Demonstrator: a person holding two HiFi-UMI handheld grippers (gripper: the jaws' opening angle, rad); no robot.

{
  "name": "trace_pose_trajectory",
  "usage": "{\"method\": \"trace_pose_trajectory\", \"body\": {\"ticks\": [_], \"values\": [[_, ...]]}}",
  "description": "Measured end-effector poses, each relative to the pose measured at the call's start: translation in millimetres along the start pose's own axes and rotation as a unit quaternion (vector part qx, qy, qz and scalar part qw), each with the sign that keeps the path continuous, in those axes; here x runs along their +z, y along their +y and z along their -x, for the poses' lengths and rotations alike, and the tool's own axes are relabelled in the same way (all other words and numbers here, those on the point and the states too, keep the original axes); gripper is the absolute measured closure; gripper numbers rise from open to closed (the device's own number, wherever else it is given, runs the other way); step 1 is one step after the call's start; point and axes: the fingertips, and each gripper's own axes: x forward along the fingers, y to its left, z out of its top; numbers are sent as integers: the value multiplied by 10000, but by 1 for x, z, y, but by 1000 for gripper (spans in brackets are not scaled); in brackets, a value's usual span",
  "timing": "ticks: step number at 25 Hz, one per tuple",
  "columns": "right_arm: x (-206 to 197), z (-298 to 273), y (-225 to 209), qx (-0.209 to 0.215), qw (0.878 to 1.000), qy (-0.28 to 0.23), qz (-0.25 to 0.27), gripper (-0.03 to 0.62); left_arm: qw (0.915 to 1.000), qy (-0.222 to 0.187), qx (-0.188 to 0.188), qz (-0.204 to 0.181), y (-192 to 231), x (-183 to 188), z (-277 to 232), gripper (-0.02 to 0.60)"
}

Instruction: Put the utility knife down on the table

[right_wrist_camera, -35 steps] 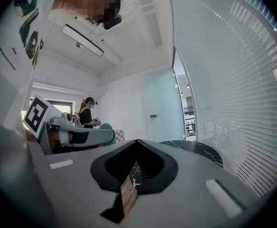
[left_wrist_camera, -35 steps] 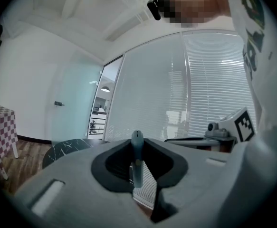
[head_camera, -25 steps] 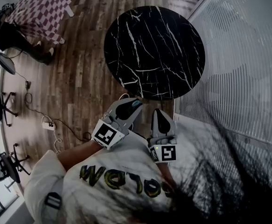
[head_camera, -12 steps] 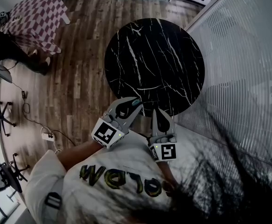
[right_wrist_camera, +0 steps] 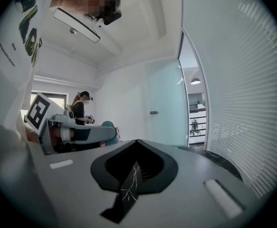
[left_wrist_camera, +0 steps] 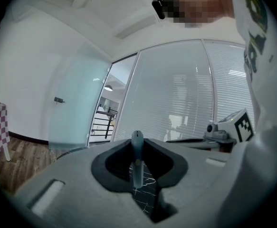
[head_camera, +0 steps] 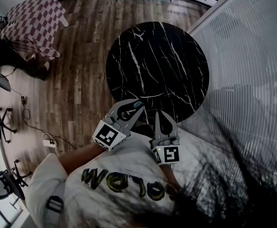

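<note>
Plainly the knife [left_wrist_camera: 137, 161] is not yet down: it sits pinched between the closed jaws of the left gripper [head_camera: 136, 107], by the near rim of the table [head_camera: 167, 56]. Its long axis stands about upright, crosswise to the jaws, with a rounded end up and the other end toward the marble. Which end carries the blade cannot be told. Let go in this pose, it would likely land on its lower end, topple, and perhaps skid off the near rim to the floor [head_camera: 81, 80]. An exposed blade could also mark the top. The right gripper [head_camera: 157, 114], jaws together and empty, hangs just right of the left one and could knock the knife if they crowd.
</note>
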Motion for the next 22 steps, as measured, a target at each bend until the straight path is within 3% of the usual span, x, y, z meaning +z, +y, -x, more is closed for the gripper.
{"method": "trace_pose_trajectory", "body": {"ticks": [6,14,22], "values": [[-2,0,-22,-13,9998,34,211,592,10000,14,9,8,-2,2,-20,512],[3,17,-65,-166,9998,-1,90,592,9999,46,21,-103,-21,5,-50,512],[-2,25,-78,-106,9999,67,1,592,9998,129,67,-128,-31,2,-65,512]]}}
